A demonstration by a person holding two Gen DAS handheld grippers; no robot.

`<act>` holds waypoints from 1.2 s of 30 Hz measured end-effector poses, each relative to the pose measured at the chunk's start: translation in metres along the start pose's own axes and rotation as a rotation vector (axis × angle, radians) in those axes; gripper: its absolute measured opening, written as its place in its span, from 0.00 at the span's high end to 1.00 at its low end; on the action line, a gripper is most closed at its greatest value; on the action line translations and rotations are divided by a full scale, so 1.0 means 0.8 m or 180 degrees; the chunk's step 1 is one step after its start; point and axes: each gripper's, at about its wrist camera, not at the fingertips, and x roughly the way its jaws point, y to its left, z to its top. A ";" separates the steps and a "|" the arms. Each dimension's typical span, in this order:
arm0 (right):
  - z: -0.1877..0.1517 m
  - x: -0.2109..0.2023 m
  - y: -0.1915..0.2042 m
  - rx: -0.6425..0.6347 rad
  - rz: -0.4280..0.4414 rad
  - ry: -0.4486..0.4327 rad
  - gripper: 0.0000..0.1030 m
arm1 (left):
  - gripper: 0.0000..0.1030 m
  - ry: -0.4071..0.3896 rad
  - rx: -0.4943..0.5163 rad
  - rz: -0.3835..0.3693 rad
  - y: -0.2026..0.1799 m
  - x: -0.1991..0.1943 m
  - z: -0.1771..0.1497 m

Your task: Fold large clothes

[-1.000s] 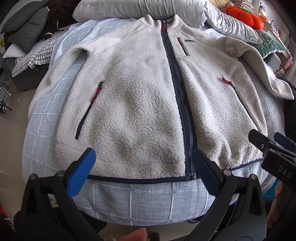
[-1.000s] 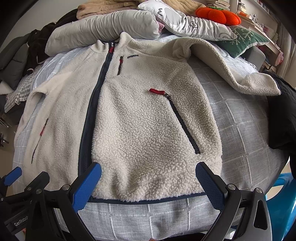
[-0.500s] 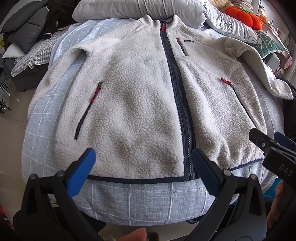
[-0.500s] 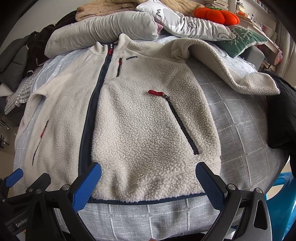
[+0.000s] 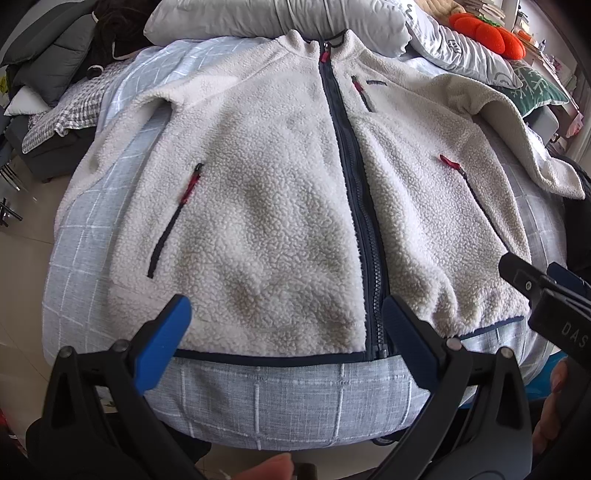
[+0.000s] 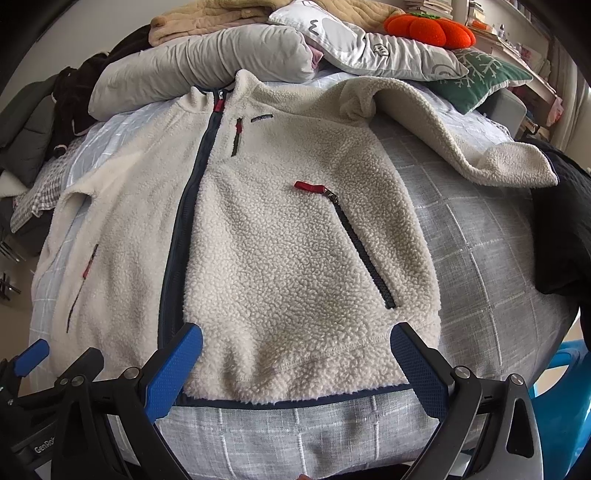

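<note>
A cream fleece jacket (image 5: 280,206) with a navy zipper and red pulls lies face up, zipped, on a grey-blue checked bed (image 5: 288,398). It also fills the right wrist view (image 6: 295,258). Its right sleeve (image 6: 480,147) stretches out to the right; the left sleeve lies beside the body. My left gripper (image 5: 284,332) is open and empty just above the left half of the hem. My right gripper (image 6: 295,362) is open and empty over the right half of the hem. The right gripper also shows at the edge of the left wrist view (image 5: 546,288).
Grey pillows (image 6: 207,62), a green pillow (image 6: 480,77) and an orange pumpkin cushion (image 6: 428,29) lie at the bed's head. Dark clothes (image 6: 561,229) lie at the bed's right edge, a checked cloth (image 5: 62,107) at the left. A blue stool (image 6: 561,413) stands low right.
Both grippers have moved slightly forward toward the jacket's hem. The jacket has not moved and both grippers stay open.
</note>
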 end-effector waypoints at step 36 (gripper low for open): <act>0.000 0.001 -0.010 0.0006 -0.0073 -0.0018 0.00 | 0.00 -0.0079 0.0001 0.0038 0.002 -0.002 -0.002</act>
